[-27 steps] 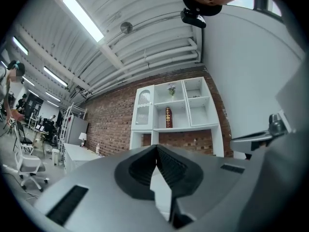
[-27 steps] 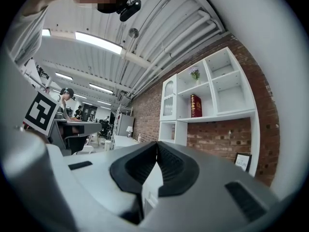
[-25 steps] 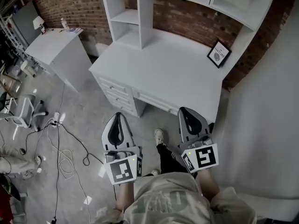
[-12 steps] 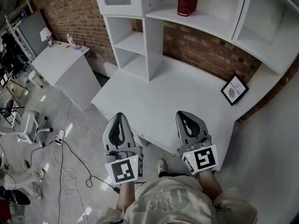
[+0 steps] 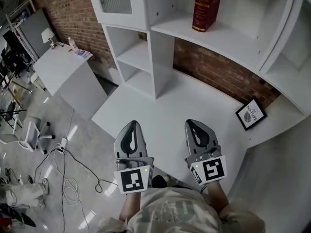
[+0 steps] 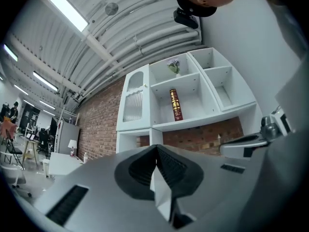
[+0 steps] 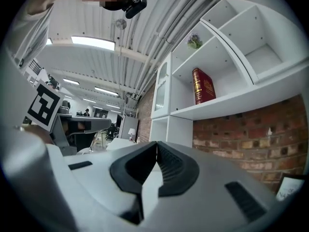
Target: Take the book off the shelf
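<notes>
Both grippers are closed and empty: left gripper (image 5: 131, 125) has its jaws pressed together with nothing between them, right gripper (image 5: 194, 123) the same, pads meeting, nothing held. The book (image 5: 207, 6) stands upright on the shelf (image 5: 233, 39), dark red, spine towards me, long axis vertical. From my right gripper it's at 12 o'clock, up and well apart. From the left it's about 1 o'clock and farther off, so the right is the nearer one. The book is alone in its compartment: divider (image 5: 163, 4) off at its 9 o'clock, curved divider (image 5: 278, 25) well off at 3 o'clock, so there's room on both sides for jaws to straddle the spine. The desk top (image 5: 160, 106) lies under my grippers, below the shelf. The framed picture (image 5: 251, 114) sits at 2 o'clock of the right gripper, off the line to the book. My read: open the jaws first, reach up and forward, pinch across the spine, pull back towards 6 o'clock, and mind the shelf's front edge under the book's foot
</notes>
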Demonstrator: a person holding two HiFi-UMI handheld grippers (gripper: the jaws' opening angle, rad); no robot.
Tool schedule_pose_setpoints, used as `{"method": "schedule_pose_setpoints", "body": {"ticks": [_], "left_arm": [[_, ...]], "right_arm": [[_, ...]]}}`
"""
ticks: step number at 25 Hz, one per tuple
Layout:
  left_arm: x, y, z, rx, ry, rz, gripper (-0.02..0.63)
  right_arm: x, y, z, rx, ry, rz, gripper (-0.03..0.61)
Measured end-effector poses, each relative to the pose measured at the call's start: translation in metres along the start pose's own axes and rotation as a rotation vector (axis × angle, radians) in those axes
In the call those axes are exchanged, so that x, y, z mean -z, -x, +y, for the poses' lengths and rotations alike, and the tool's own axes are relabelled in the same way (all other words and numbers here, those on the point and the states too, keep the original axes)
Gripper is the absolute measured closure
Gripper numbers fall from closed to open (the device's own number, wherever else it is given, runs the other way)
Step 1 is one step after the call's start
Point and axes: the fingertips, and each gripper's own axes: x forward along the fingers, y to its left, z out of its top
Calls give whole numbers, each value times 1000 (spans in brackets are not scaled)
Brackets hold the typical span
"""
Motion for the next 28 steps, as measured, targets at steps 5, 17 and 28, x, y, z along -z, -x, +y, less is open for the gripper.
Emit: {"method": "schedule_pose_setpoints", "body": {"ticks": [5, 17, 28], "left_arm": [[2, -29, -12, 78, -3, -5, 600], [-2, -73, -35, 184, 43, -23, 600], [-34, -98, -53, 312, 118, -142, 586]], "right_arm": [[-9, -13, -17, 35, -10, -34, 563], [-38, -34, -39, 111, 25, -110, 563], [-53, -32, -52, 163, 48, -142, 563]]}}
